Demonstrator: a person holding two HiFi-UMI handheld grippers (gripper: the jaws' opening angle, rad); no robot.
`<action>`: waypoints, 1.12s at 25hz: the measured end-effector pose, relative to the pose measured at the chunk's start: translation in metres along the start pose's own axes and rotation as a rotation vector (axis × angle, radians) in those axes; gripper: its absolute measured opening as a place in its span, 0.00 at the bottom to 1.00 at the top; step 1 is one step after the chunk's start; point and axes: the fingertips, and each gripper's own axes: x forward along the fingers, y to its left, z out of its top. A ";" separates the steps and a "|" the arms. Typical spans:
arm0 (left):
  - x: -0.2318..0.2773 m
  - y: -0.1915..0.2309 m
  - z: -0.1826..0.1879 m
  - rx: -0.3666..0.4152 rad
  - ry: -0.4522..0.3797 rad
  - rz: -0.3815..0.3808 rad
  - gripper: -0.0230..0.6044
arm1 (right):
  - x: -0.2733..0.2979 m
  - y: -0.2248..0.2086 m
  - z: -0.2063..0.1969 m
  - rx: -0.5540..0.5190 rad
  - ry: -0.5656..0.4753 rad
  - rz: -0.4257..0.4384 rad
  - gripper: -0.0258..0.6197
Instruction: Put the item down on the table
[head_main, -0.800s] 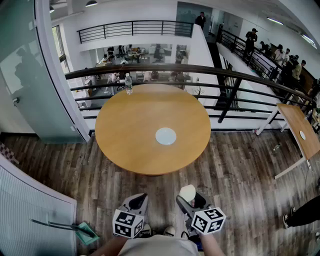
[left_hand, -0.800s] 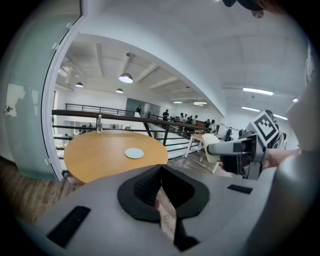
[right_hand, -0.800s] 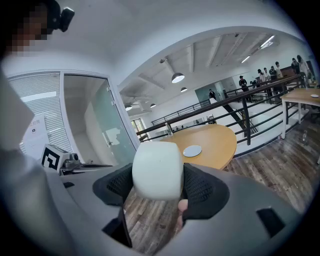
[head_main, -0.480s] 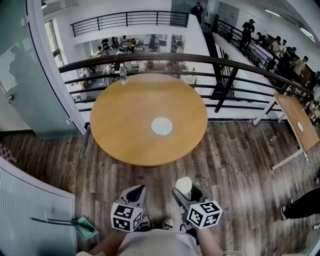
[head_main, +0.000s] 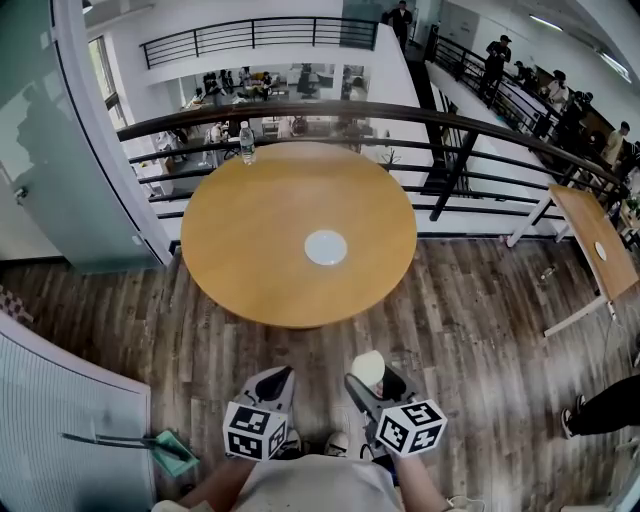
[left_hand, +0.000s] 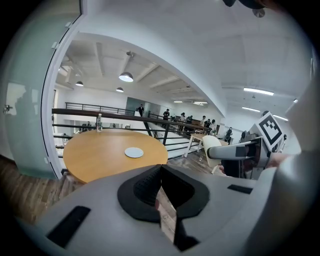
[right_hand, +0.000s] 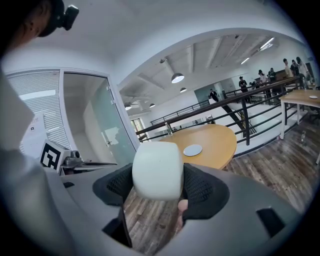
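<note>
Gripping a pale rounded item (right_hand: 156, 170) in the right gripper (head_main: 370, 385), over the wooden floor (head_main: 450, 330) and well apart from the round table (head_main: 250, 260) ahead. Holding the left gripper (head_main: 272, 385) just beside it, jaws pressed together on nothing.

The left claw (head_main: 274, 382) had its jaws together, empty; beside it, the right claw (head_main: 367, 386) clamped a white item (head_main: 368, 366).

1. A clear plastic water bottle (head_main: 247, 141) stands upright at the round wooden table's (head_main: 260, 270) far left edge.
2. A flat white round disc (head_main: 326, 247) lies near its middle.
3. A dark metal railing (head_main: 458, 178) runs behind its far edge.
</note>
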 end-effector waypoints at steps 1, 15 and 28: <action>0.000 0.000 0.000 -0.001 -0.001 0.000 0.07 | 0.000 0.001 0.000 -0.007 -0.001 0.003 0.52; -0.016 0.026 0.004 0.004 -0.011 -0.021 0.07 | -0.002 0.016 -0.006 -0.029 0.022 -0.047 0.52; -0.029 0.051 -0.012 0.007 0.010 -0.056 0.07 | 0.007 0.038 -0.018 -0.026 0.005 -0.087 0.52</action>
